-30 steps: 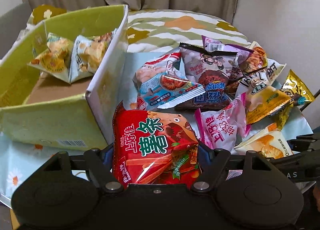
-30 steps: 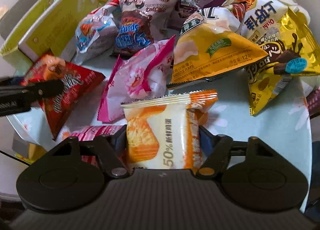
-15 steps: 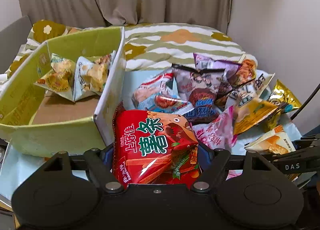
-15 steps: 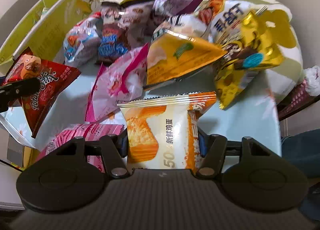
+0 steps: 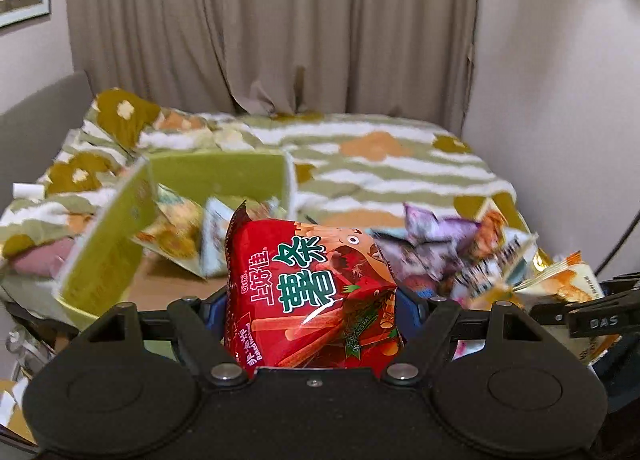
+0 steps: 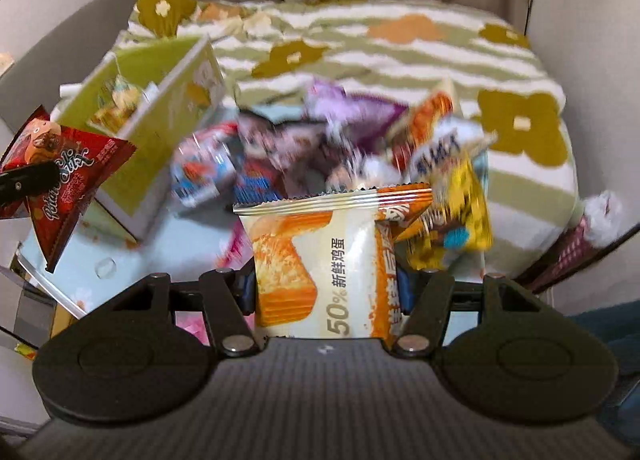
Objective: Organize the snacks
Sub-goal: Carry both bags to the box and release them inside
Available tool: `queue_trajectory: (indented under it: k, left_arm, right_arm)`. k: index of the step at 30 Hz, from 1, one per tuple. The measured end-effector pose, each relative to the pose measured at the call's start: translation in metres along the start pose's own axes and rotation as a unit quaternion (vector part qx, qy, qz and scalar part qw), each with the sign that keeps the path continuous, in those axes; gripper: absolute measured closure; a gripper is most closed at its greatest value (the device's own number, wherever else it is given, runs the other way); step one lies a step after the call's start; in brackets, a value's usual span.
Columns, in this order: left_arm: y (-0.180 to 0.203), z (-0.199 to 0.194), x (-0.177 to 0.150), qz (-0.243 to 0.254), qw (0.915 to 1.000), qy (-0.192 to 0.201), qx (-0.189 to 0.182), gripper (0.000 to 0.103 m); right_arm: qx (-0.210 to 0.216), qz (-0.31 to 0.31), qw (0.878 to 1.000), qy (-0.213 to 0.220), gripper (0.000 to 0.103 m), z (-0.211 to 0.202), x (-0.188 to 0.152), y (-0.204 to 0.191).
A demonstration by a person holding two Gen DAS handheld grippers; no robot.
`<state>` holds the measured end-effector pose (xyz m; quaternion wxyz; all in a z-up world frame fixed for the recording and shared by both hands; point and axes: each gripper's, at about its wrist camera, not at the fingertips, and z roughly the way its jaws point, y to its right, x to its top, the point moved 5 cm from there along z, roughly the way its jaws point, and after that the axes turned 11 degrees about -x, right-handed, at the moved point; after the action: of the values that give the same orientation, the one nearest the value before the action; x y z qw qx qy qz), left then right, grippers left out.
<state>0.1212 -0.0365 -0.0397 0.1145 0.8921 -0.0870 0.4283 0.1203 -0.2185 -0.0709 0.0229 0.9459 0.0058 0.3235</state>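
Observation:
My left gripper point(image 5: 310, 300) is shut on a red potato-stick snack bag point(image 5: 308, 292) and holds it lifted above the table; the bag also shows at the left of the right wrist view point(image 6: 68, 175). My right gripper point(image 6: 326, 284) is shut on a white and orange egg-cake packet point(image 6: 320, 260), lifted as well; it shows at the right of the left wrist view point(image 5: 568, 280). A green cardboard box point(image 5: 112, 244) with a few yellow snack bags point(image 5: 176, 236) inside stands at the left, also seen in the right wrist view point(image 6: 168, 115). A pile of loose snack bags point(image 6: 320, 147) lies on the table beyond.
The table has a light blue flowered cloth point(image 6: 100, 264). A bed with a green, white and orange flowered blanket point(image 5: 380, 163) lies behind it. Curtains point(image 5: 280, 19) hang at the back and a wall point(image 5: 560, 99) stands close on the right.
Both grippers have risen and pulled back with their packets. The box and the snack pile now sit lower and farther away, blurred by the motion.

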Motion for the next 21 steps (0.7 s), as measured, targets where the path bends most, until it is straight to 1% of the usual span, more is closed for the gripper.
queue_trajectory:
  k: [5, 10, 13, 17, 21]
  left_arm:
    - [-0.044, -0.018, 0.021, -0.011, 0.9996, 0.020, 0.016, 0.023]
    - [-0.094, -0.022, 0.038, -0.019, 0.9991, 0.025, 0.030, 0.023]
    - [-0.124, -0.017, 0.045, -0.021, 0.9991, 0.016, 0.033, 0.022]
    - [-0.159, 0.002, 0.049, -0.019, 0.9995, -0.004, 0.026, 0.022]
    - [-0.187, 0.027, 0.047, -0.017, 0.9994, -0.028, 0.009, 0.022]
  right_arm:
    - [0.015, 0.010, 0.999, 0.033, 0.027, -0.025, 0.034, -0.032]
    - [0.035, 0.004, 0.998, 0.055, 0.027, -0.034, 0.069, -0.089]
    - [0.054, 0.008, 0.997, 0.060, 0.027, -0.030, 0.089, -0.126]
    - [0.070, 0.017, 0.996, 0.057, 0.027, -0.017, 0.110, -0.174]
    - [0.074, 0.033, 0.996, 0.046, 0.027, 0.003, 0.125, -0.213]
